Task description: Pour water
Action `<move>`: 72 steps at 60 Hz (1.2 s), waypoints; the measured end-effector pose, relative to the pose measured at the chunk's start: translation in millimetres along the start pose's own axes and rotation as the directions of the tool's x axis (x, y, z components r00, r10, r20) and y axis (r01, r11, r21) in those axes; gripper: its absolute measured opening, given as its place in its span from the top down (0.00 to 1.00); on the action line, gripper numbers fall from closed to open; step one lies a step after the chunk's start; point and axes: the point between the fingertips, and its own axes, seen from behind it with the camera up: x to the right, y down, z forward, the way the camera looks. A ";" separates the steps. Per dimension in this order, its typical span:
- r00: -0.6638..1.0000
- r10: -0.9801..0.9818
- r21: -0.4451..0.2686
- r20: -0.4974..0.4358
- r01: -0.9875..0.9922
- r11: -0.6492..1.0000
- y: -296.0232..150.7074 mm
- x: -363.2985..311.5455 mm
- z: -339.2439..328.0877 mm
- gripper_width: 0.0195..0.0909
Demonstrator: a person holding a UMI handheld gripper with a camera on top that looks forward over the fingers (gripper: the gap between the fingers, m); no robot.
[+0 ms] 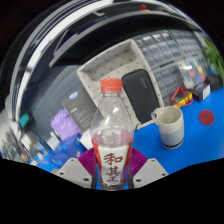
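Note:
A clear plastic water bottle (111, 125) with a red cap and a white label with red characters stands upright between my fingers. Both purple pads (88, 160) press against its lower sides, so my gripper (111, 170) is shut on the bottle. Just beyond and to the right of the bottle sits a white mug (169, 125) on the blue table top (195, 140). The bottle's base is hidden below my fingers.
A white tray (100, 70) holding a black tablet-like slab (140, 90) lies behind the bottle. A purple object (65, 125) sits to the left. A red round lid (207, 117) and small coloured items lie right of the mug.

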 end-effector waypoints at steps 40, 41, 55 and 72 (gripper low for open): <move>0.218 0.965 -0.035 0.149 -0.974 0.226 -89.9 34.8 58.8 0.69; 0.200 0.968 -0.037 0.150 -0.977 0.208 -89.9 35.8 59.3 0.69; 0.141 0.982 -0.062 0.125 -0.987 0.150 -83.5 43.7 63.4 0.69; 0.560 0.824 -0.024 0.087 -0.825 0.564 -121.9 44.7 37.1 0.70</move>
